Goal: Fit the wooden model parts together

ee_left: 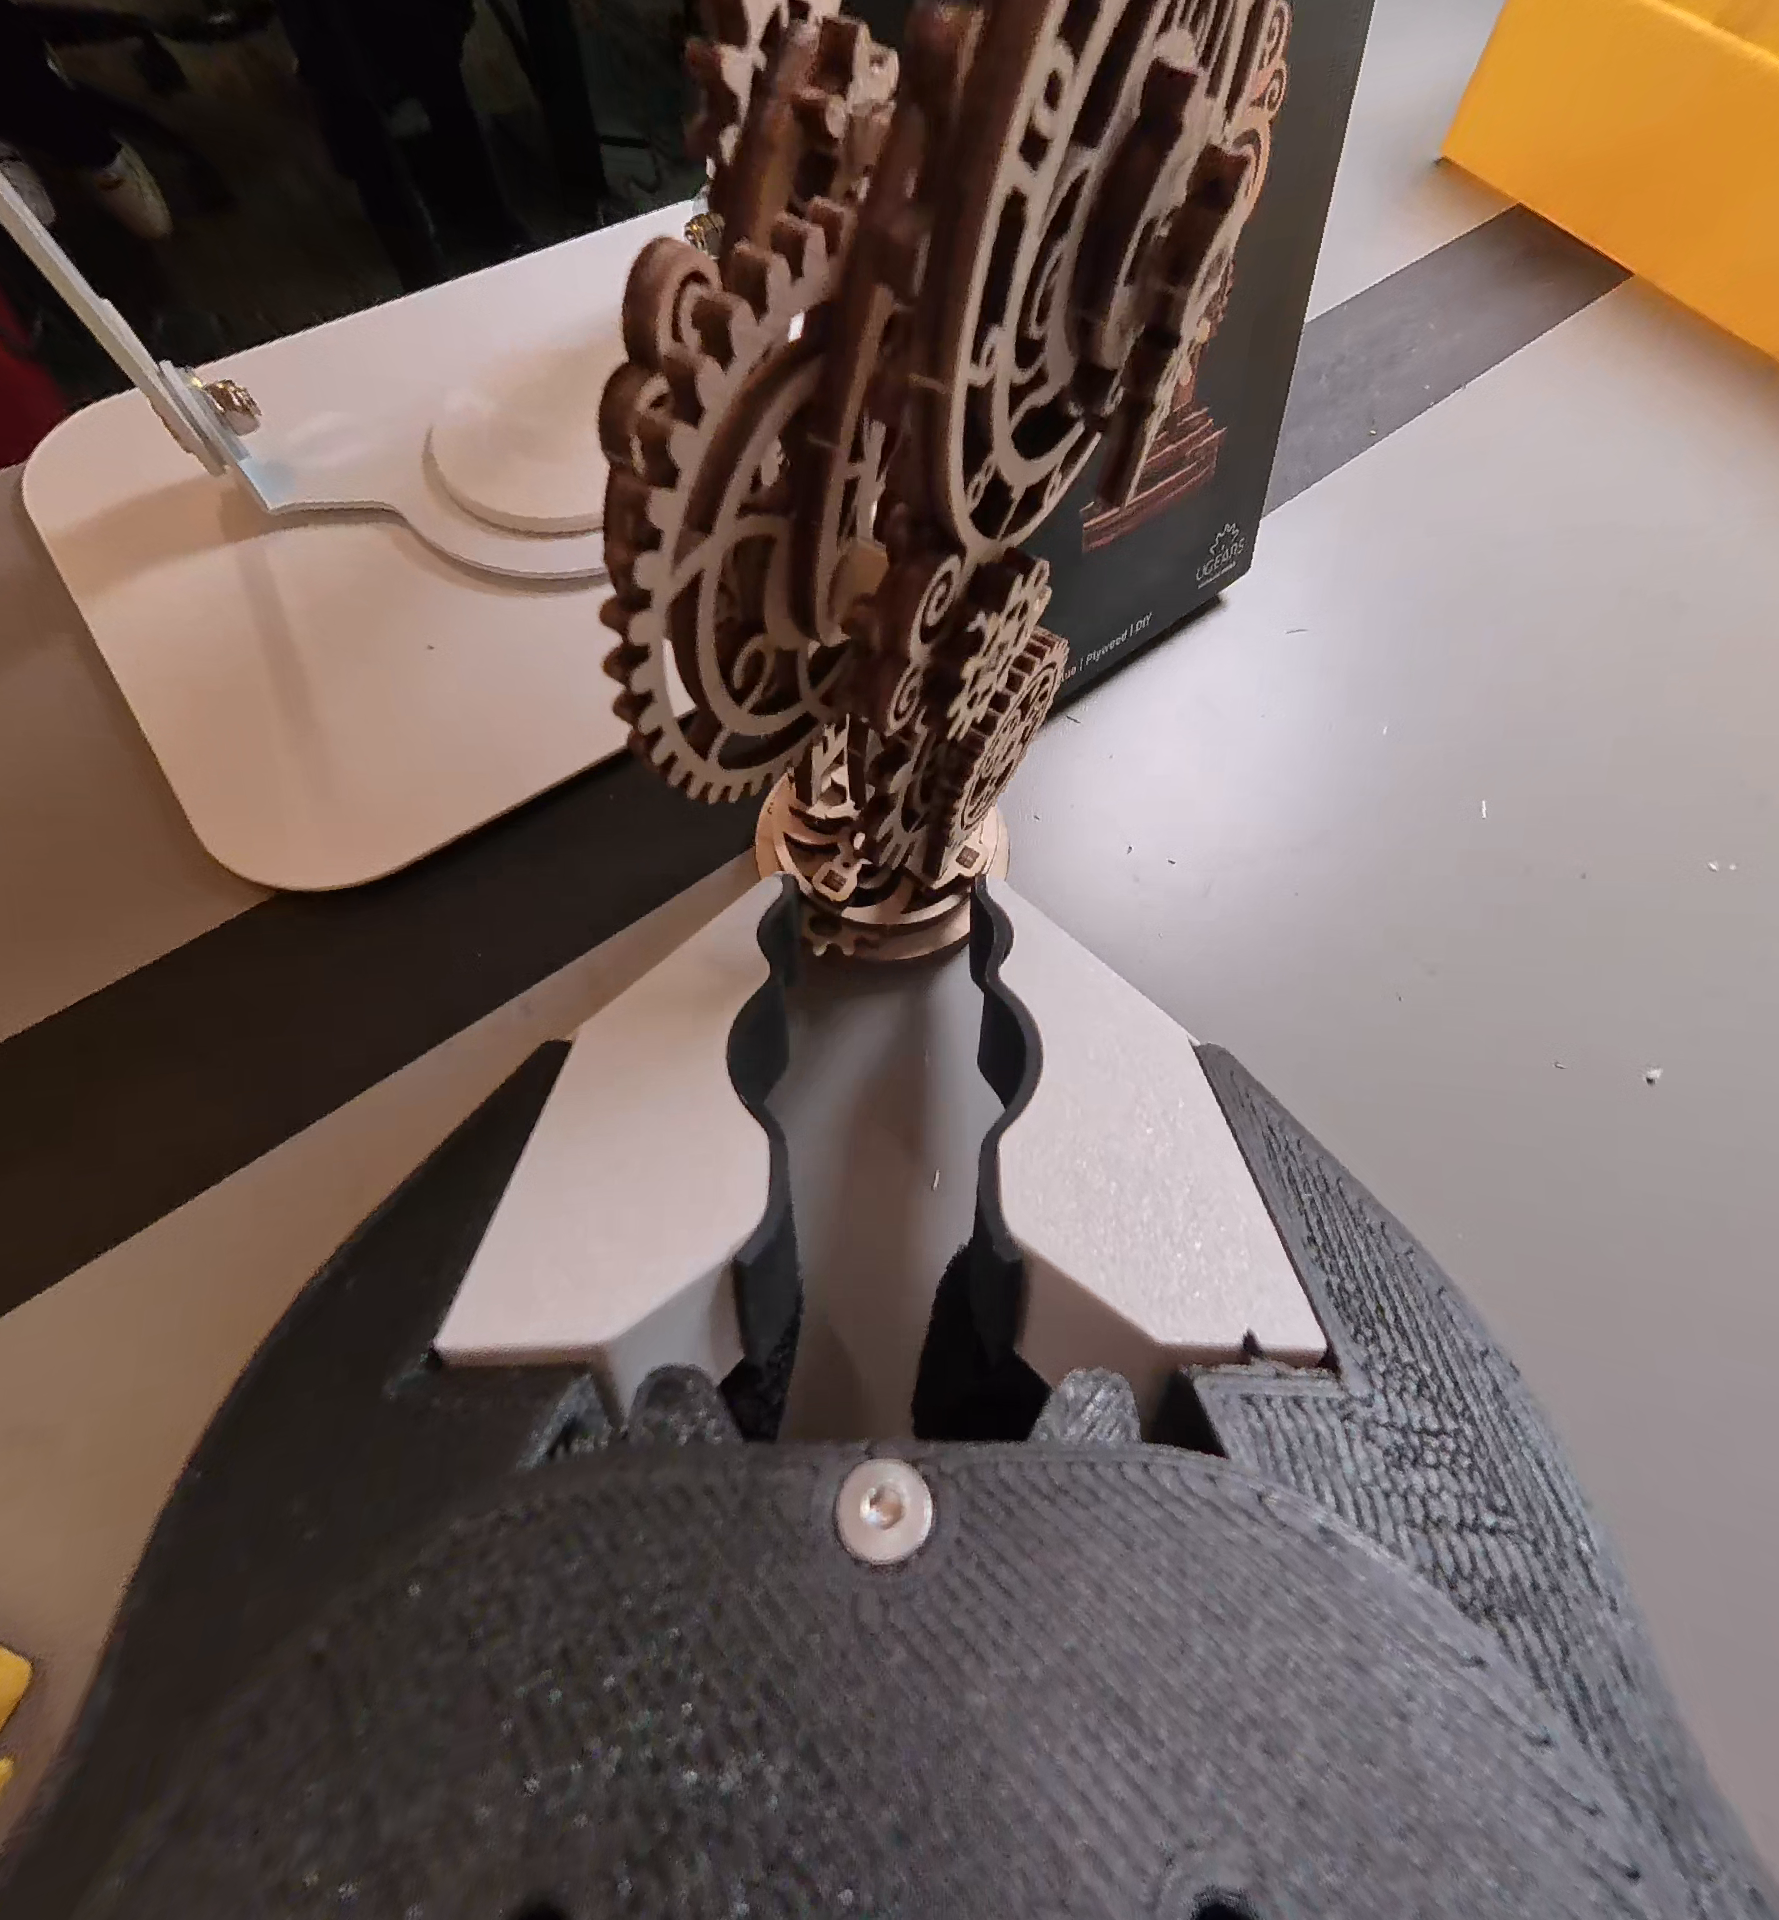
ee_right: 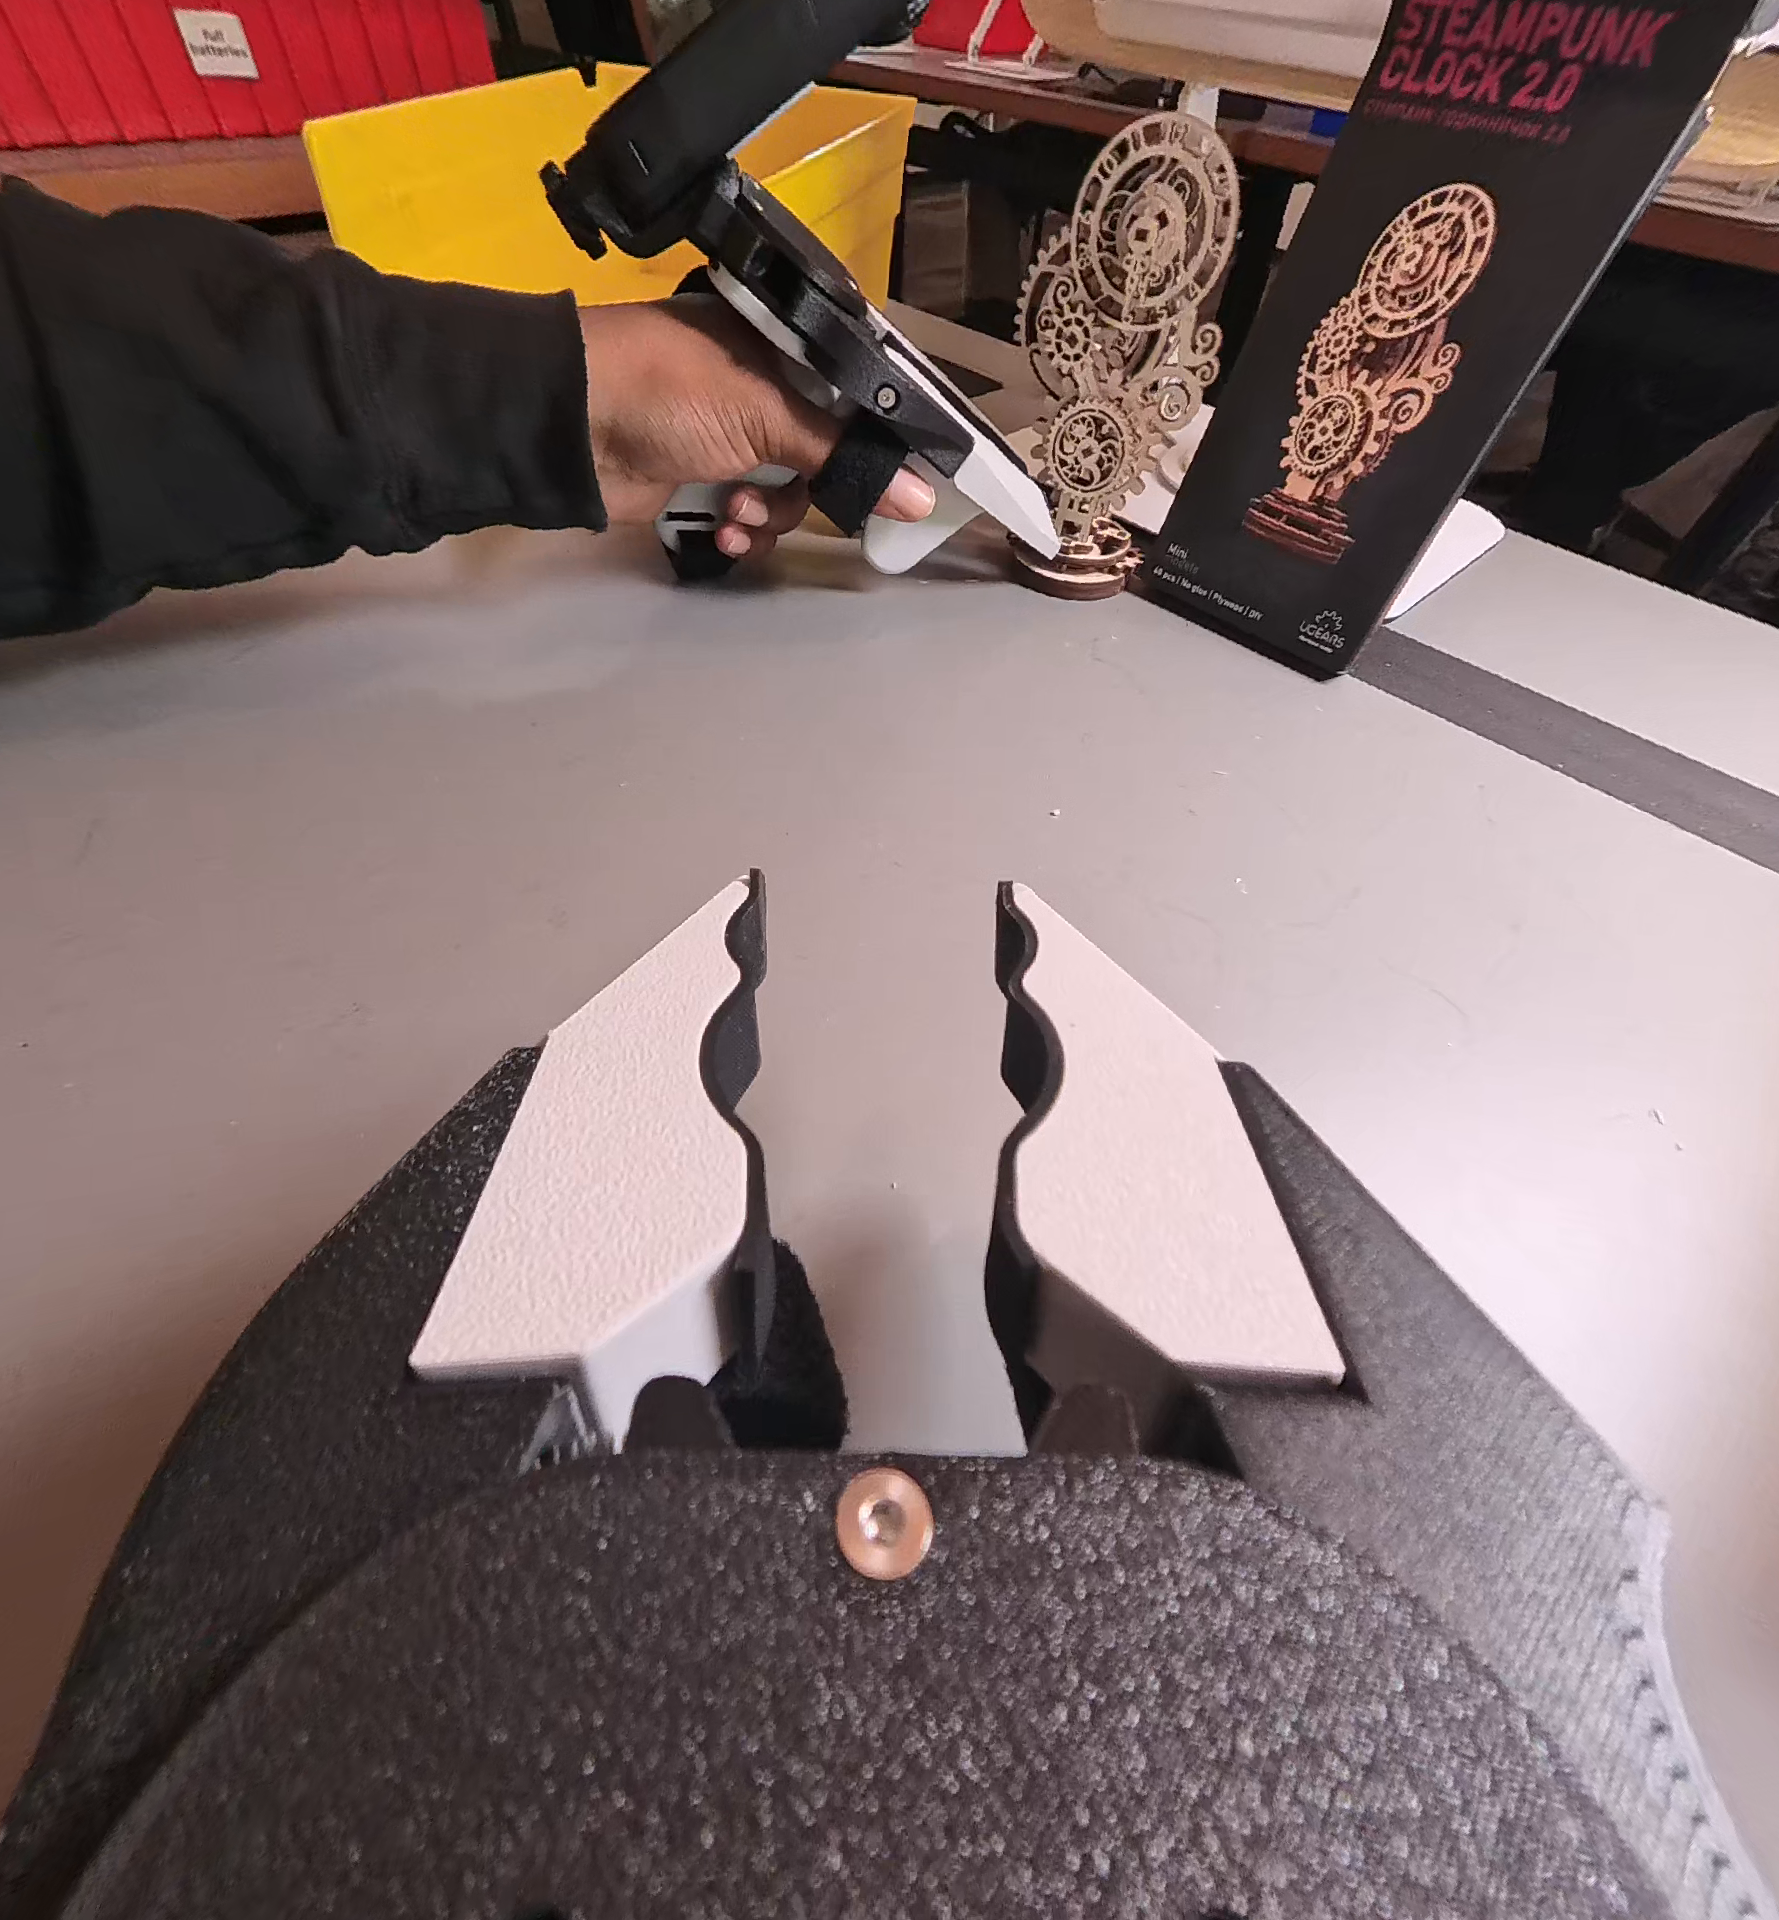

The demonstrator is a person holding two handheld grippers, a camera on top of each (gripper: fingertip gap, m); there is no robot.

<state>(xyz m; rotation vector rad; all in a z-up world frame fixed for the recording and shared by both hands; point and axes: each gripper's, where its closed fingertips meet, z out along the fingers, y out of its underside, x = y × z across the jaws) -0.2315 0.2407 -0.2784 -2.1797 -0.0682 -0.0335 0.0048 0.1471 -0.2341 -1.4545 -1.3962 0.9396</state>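
The wooden clock model [ee_left: 864, 468], a tall stack of gears and scrollwork, stands upright on its round base [ee_left: 880, 920] on the grey table [ee_left: 1384, 935]. My left gripper [ee_left: 880, 904] is shut on that base, with both dark pads against its sides. In the right wrist view the model [ee_right: 1124, 343] stands far back, and the left gripper [ee_right: 1041, 535], held by a hand, has its tips down at the base. My right gripper [ee_right: 880, 894] is open and empty, low over bare table [ee_right: 449, 831], well in front of the model.
The model's dark box [ee_right: 1436, 312] stands upright just right of the model; it also shows in the left wrist view [ee_left: 1280, 312]. A white stand base [ee_left: 293, 623] lies to the left. Yellow bins [ee_right: 469, 177] [ee_left: 1695, 156] stand at the back.
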